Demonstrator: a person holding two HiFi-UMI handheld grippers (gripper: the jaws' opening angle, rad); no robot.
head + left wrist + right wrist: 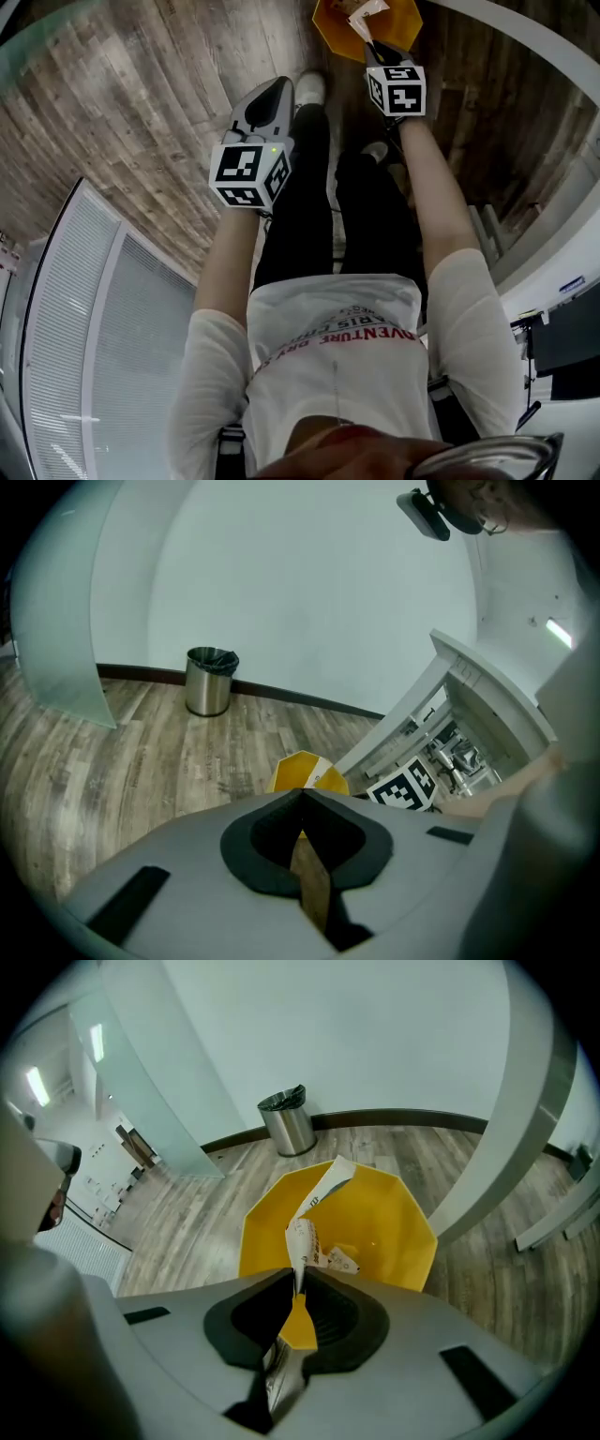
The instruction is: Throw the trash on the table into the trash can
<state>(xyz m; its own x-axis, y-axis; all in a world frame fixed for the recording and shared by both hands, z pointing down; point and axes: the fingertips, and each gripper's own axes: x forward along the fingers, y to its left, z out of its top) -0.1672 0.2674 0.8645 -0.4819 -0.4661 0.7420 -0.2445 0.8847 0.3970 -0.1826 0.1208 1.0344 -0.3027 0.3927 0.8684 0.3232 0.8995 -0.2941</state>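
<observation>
A person stands on a wood-plank floor point(141, 112), seen from above, both arms reaching down. The right hand-held gripper point(298, 1279) is clamped shut on a crumpled white printed wrapper point(314, 1208). This piece of trash sticks up past the jaw tips and also trails back between them. Directly beyond it is the open mouth of a yellow trash can point(427, 1232), which already has a scrap of paper in the bottom. In the head view the same wrapper point(364, 17) hangs over the can, whose far side is cut off by the frame edge. The left hand-held gripper point(300, 799) has its jaws closed tip to tip with nothing showing beyond them, and it points at the floor just beside the can. A silver bin point(286, 1121) stands well apart, against the wall.

Risks, as a judgement:
- The wrapper looks light and stiff, so if it is let go from this height it could flutter sideways and land on the floor.
- The tail threaded back through the jaws could catch on the pads (it looks folded there) and stay hanging after they open.
- The drop looks to be near the can's closer rim rather than its middle, which leaves less margin.
</observation>
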